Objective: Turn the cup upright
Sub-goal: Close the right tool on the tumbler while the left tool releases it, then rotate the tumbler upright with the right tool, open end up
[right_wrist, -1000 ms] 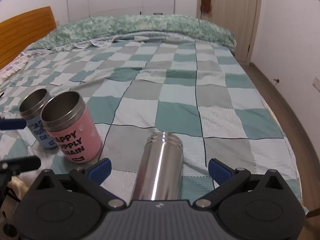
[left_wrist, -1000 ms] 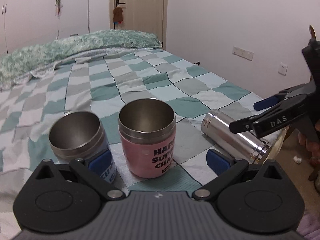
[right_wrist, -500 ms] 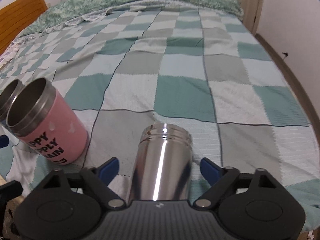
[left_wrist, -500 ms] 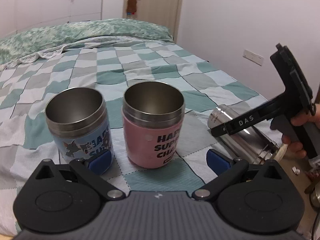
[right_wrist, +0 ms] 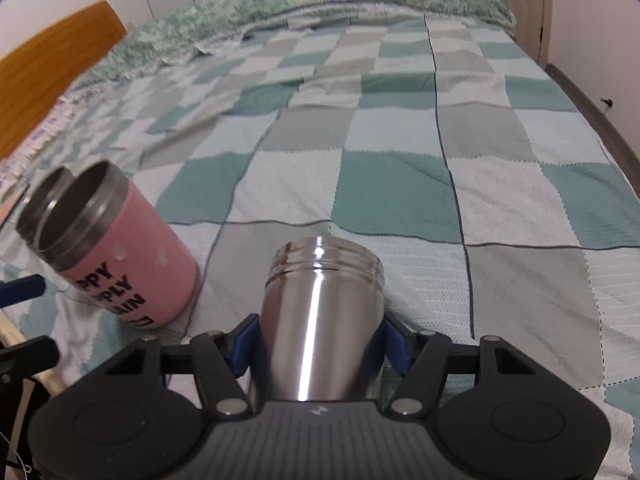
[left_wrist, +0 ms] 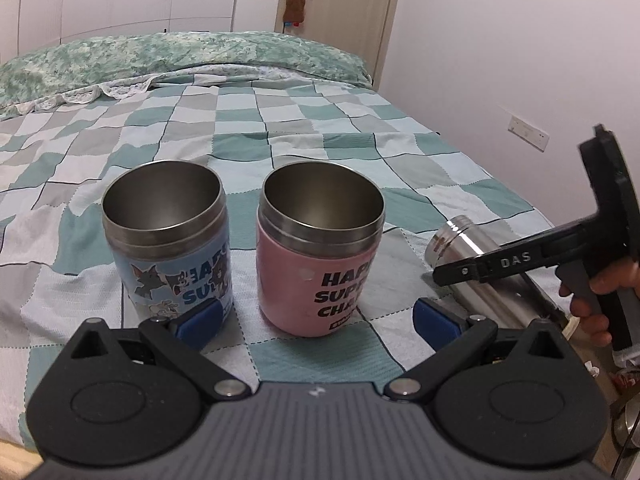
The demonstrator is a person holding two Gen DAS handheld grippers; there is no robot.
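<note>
A plain steel cup (right_wrist: 320,316) lies on its side on the checked bedspread, threaded mouth pointing away from me; it also shows in the left wrist view (left_wrist: 484,268) at the right. My right gripper (right_wrist: 316,338) has its blue pads pressed on both sides of the cup's body. A pink cup (left_wrist: 320,248) and a blue cartoon cup (left_wrist: 168,240) stand upright side by side. My left gripper (left_wrist: 316,322) is open and empty, just in front of these two cups.
The bed's near edge lies under both grippers; floor clutter (left_wrist: 624,376) sits at the right. A wooden headboard (right_wrist: 52,64) is at the far left, pillows (left_wrist: 180,56) and a door (left_wrist: 340,16) at the back.
My right gripper has moved forward over the lying steel cup and its fingers have closed onto the body. My left gripper has pulled back and risen a little, staying open.
</note>
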